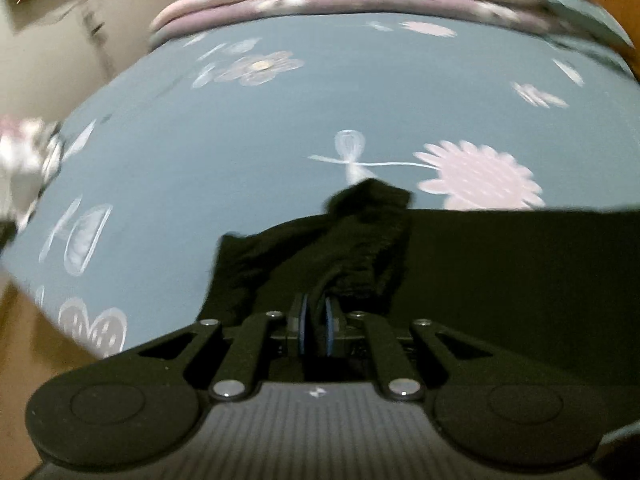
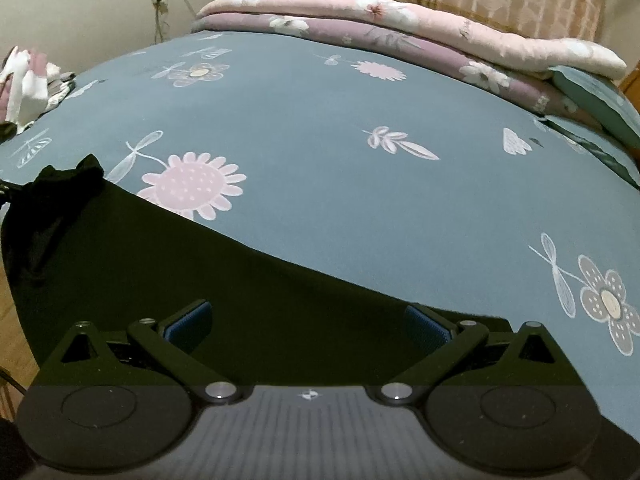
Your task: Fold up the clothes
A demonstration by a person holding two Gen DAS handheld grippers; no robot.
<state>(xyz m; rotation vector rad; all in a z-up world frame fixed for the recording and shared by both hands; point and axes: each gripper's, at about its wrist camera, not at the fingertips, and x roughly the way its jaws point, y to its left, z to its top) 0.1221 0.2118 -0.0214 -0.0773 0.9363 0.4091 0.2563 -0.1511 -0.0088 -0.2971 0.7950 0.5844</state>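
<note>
Left gripper, nearest in left wrist view: jaws drawn narrow, pinching a bunched edge of the black knit fabric garment. Pinched corner puckering up just ahead of the blue pads; rest of the cloth spreading flat toward the right of frame.

Right gripper, nearest in right wrist view: jaws standing wide, holding nothing, hovering over the same black garment. Contact with cloth not determinable from this angle.

Garment lying at the near edge of the bed, on the grey-blue bedsheet with pale pink and white flower print. Far edge of the cloth running straight and diagonal in right wrist view, bunched corner rising at its left end.

Progress, as judgement: looking early to mid. Cloth appearing spread in one broad panel, one corner lifted, no tidy folded stack visible. Probably remaining: carrying the held edge across, flattening, folding again. Layer count within the black cloth not readable; too dark.

Farther back: crumpled white and pink patterned clothing lying at the left bed edge, presumably awaiting folding. At the far end, folded pink and mauve floral quilts stacked on the bed.

Containers: none showing in either view.
</note>
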